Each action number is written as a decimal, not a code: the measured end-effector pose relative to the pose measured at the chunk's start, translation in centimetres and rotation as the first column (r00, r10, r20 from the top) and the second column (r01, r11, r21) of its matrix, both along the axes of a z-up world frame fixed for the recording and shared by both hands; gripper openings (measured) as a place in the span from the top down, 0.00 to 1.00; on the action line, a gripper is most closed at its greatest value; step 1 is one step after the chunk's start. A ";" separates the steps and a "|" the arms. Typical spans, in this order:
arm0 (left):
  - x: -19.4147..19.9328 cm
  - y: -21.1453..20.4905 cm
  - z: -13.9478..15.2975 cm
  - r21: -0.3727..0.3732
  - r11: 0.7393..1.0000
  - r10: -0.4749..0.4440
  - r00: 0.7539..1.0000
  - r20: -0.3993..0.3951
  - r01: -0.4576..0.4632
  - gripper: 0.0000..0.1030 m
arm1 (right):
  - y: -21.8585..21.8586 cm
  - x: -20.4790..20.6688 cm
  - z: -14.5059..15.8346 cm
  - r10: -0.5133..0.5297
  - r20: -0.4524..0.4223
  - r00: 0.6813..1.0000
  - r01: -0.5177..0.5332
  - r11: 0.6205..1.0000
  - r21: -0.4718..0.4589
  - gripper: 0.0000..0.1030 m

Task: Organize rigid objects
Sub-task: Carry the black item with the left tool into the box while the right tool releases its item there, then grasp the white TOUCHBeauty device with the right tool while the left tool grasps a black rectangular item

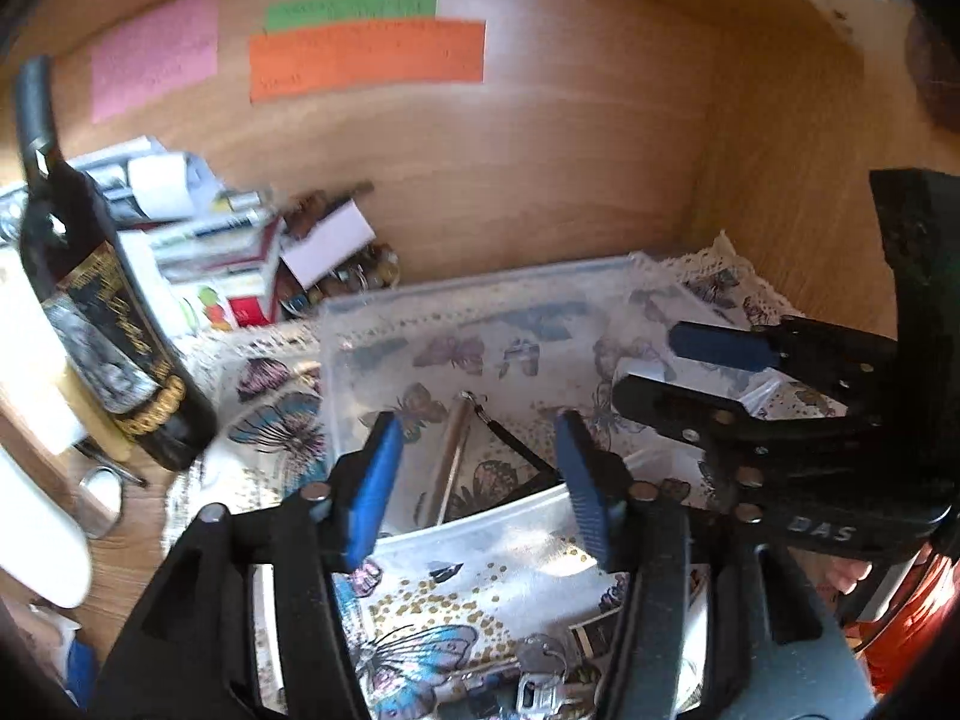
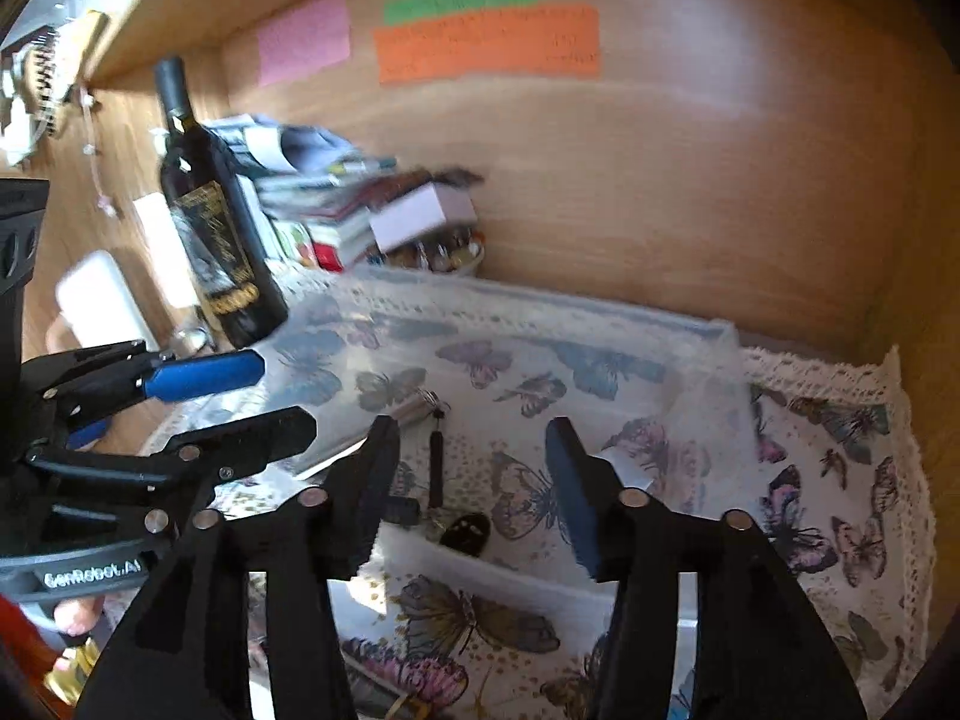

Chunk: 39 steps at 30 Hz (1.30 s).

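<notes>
A clear plastic box [image 1: 480, 300] [image 2: 690, 330] sits on a butterfly-print cloth [image 1: 420, 600] [image 2: 840, 450]. Inside it lie a slim metal pen-like object with a black strap [image 1: 453, 456] [image 2: 420, 408] and a small black fob [image 2: 465, 531]. My left gripper [image 1: 477, 468] is open over the box's near wall, empty; it shows from the side in the right wrist view [image 2: 282, 396]. My right gripper [image 2: 471, 468] is open and empty over the box; it shows in the left wrist view [image 1: 648, 366]. Keys [image 1: 540, 678] lie on the cloth in front of the box.
A dark wine bottle [image 1: 102, 300] [image 2: 210, 222] stands to the left. Behind it lies a pile of booklets and boxes [image 1: 222, 252] [image 2: 336, 198]. Wooden walls [image 1: 540, 180] with coloured paper notes [image 1: 366, 57] close the back and right. A small metal cup [image 1: 99, 498] stands at left.
</notes>
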<state>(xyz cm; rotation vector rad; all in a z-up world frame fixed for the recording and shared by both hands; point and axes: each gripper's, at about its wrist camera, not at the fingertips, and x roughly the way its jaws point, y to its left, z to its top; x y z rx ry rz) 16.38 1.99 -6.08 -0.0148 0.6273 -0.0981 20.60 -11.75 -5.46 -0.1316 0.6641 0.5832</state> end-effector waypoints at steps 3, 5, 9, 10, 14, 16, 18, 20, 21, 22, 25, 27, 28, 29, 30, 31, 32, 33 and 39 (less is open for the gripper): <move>-1.6 0.5 0.8 0.006 1.000 0.014 1.000 0.025 -0.014 0.40 | -0.8 -1.8 1.0 0.008 0.041 0.999 -0.009 1.000 0.007 0.43; -2.6 1.0 1.0 0.007 1.000 0.029 0.999 0.031 -0.029 0.38 | -1.4 -3.1 1.4 0.011 0.059 0.998 -0.012 1.000 0.006 0.40; -4.6 2.2 0.5 0.003 0.997 0.071 0.997 0.016 -0.071 0.26 | -2.2 -5.1 1.1 0.028 0.060 0.998 -0.028 1.000 -0.006 0.34; -5.0 2.5 0.1 0.006 0.997 0.081 0.997 0.008 -0.081 0.26 | -2.4 -5.5 0.9 0.034 0.054 0.998 -0.033 0.999 -0.010 0.32; -6.5 3.4 -2.1 0.020 0.993 0.118 0.991 -0.058 -0.117 0.26 | -2.9 -7.1 -1.2 0.050 0.006 0.999 -0.050 0.998 -0.029 0.25; -7.0 3.7 -3.5 0.020 0.992 0.127 0.986 -0.104 -0.126 0.26 | -2.8 -7.7 -2.6 0.055 -0.041 0.998 -0.057 0.998 -0.039 0.25; -7.4 3.9 -4.7 0.018 0.990 0.138 0.980 -0.142 -0.136 0.26 | -2.7 -8.2 -4.0 0.062 -0.080 0.995 -0.067 0.996 -0.056 0.25; -7.9 4.2 -5.8 0.005 0.989 0.143 0.974 -0.174 -0.145 0.26 | -2.5 -8.7 -5.2 0.077 -0.115 0.990 -0.086 0.994 -0.072 0.25; -8.1 4.3 -6.2 -0.002 0.989 0.144 0.972 -0.186 -0.147 0.26 | -2.5 -9.0 -5.6 0.087 -0.125 0.988 -0.096 0.993 -0.067 0.20; -8.3 4.3 -6.7 -0.009 0.988 0.146 0.969 -0.199 -0.151 0.26 | -2.5 -9.2 -5.7 0.092 -0.129 0.987 -0.100 0.993 -0.054 0.17; -9.0 4.5 -7.5 -0.022 0.987 0.149 0.965 -0.216 -0.157 0.26 | -2.5 -9.8 -6.1 0.114 -0.137 0.984 -0.124 0.990 -0.064 0.15; -9.2 4.5 -7.8 -0.019 0.988 0.148 0.964 -0.223 -0.156 0.26 | -2.2 -9.9 -6.0 0.120 -0.129 0.984 -0.131 0.988 -0.079 0.15; -9.3 4.4 -8.0 -0.014 0.988 0.148 0.964 -0.223 -0.155 0.26 | -2.1 -10.0 -6.0 0.129 -0.125 0.984 -0.140 0.986 -0.091 0.15; -9.3 4.3 -8.0 -0.011 0.988 0.146 0.964 -0.223 -0.153 0.26 | -2.0 -10.1 -6.0 0.137 -0.127 0.982 -0.150 0.984 -0.098 0.14; -9.4 4.1 -8.1 -0.009 0.989 0.141 0.965 -0.223 -0.147 0.26 | -2.0 -10.1 -6.0 0.150 -0.131 0.980 -0.164 0.981 -0.104 0.13; -9.4 4.0 -8.1 -0.012 0.990 0.133 0.965 -0.224 -0.139 0.26 | -2.0 -10.2 -6.1 0.161 -0.132 0.978 -0.176 0.978 -0.113 0.13; -9.3 3.8 -8.2 -0.017 0.991 0.122 0.966 -0.229 -0.129 0.26 | -1.9 -10.2 -6.2 0.162 -0.132 0.978 -0.179 0.975 -0.130 0.13; -9.3 3.6 -8.3 -0.019 0.992 0.113 0.966 -0.233 -0.121 0.26 | -1.8 -10.2 -6.4 0.159 -0.127 0.979 -0.178 0.972 -0.155 0.13; -8.8 2.6 -8.7 -0.015 0.996 0.078 0.966 -0.248 -0.084 0.26 | -0.3 -9.9 -6.4 0.185 -0.093 0.978 -0.201 0.954 -0.221 0.13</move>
